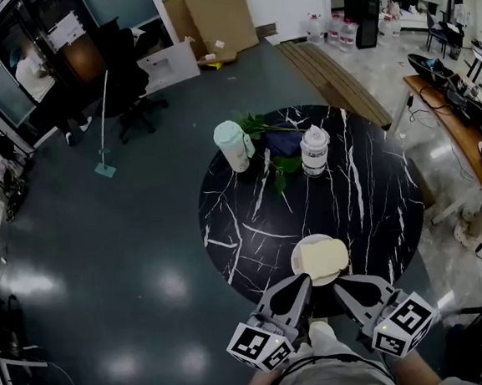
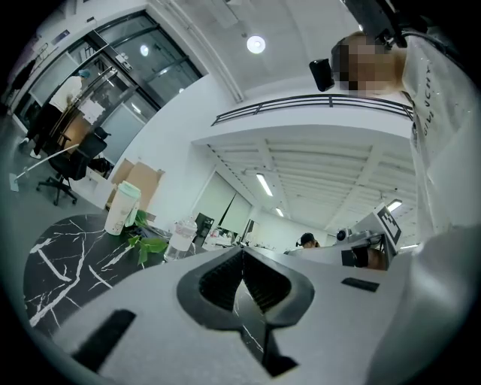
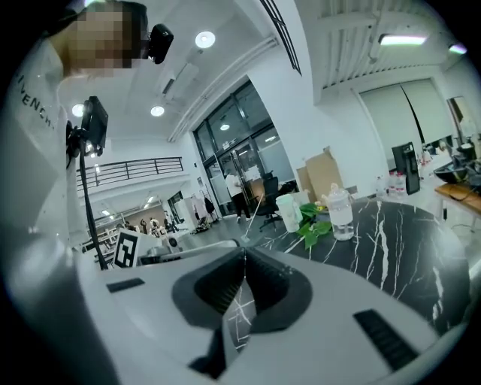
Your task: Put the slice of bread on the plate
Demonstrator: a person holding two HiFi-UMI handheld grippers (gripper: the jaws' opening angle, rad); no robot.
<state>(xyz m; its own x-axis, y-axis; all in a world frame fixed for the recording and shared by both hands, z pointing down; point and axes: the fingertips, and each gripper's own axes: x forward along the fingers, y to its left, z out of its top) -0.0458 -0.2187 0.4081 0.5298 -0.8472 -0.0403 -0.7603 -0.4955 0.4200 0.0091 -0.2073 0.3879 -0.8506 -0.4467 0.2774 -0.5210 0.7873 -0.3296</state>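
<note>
The slice of bread lies flat on the plate at the near edge of the round black marbled worktop. The left hand-held gripper and the right hand-held gripper hover just short of the plate, each clenched with its jaws together on nothing. At the far side of the worktop, well apart from the plate, stand a pale green cup and a clear bottle with leafy sprigs between them.

My pale slice of bread lies flat on the white plate, at the table's six o'clock edge.
</note>
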